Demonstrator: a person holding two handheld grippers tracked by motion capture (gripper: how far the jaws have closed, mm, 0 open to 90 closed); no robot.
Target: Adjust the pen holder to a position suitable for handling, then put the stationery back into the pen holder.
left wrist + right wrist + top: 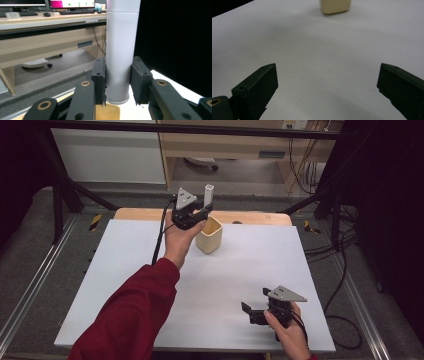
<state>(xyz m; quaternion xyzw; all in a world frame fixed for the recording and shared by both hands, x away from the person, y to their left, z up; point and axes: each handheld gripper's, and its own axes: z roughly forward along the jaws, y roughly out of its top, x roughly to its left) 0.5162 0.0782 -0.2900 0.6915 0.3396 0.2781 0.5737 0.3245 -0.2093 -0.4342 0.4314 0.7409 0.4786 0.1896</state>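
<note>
Near the far edge of the white table sheet [125, 285] stands a cream rounded-square plastic cup [209, 236], the left gripper [196, 213] just above its rim pinching an upright white cylindrical tube [208, 195], while the right gripper [256, 312], jaws spread, rests well apart across bare sheet.

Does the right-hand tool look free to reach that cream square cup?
Probably yes: the right tool stands open, bare white table lies before the cream square cup, though the left tool hovers there gripping a white tube.
</note>
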